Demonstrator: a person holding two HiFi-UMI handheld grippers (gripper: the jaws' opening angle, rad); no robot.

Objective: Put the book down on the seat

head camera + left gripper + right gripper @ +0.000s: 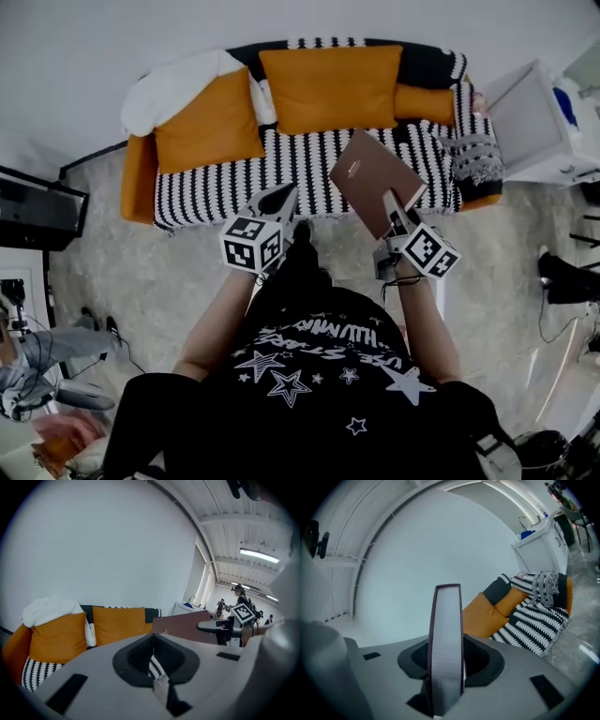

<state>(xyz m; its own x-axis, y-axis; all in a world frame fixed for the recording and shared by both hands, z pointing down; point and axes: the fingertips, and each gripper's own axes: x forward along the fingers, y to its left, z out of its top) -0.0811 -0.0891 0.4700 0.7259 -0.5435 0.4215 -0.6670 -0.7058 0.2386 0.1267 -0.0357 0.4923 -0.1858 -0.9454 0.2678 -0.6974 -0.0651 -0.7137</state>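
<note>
The book (375, 178), brown-covered, is held in the air over the front edge of the sofa (281, 173), toward the sofa's right end, tilted and clear of the striped seat; the right gripper (392, 208) grasps it at its lower edge; in the right gripper view the book (446, 620) stands edge-on and upright, its pale page block clamped between the jaws of that gripper (446, 677). The left gripper (278, 199) hovers just before the middle of the sofa's front edge, beside the book and apart from it; in the left gripper view its jaws (152, 653) are clenched together with nothing between them, and the book (187, 626) shows past them to the right. On the sofa, a large orange cushion (330, 86) leans on the backrest at the middle; a second orange cushion (206, 127) sits at the sofa's left end with a white blanket (173, 86) bunched behind it; a smaller orange cushion (424, 101) lies at the right end, and a grey fringed throw (473, 157) drapes over the sofa's right arm. A white cabinet (530, 127) stands just beyond the sofa's right end; a pale mottled floor (141, 272) spreads before the sofa.
</note>
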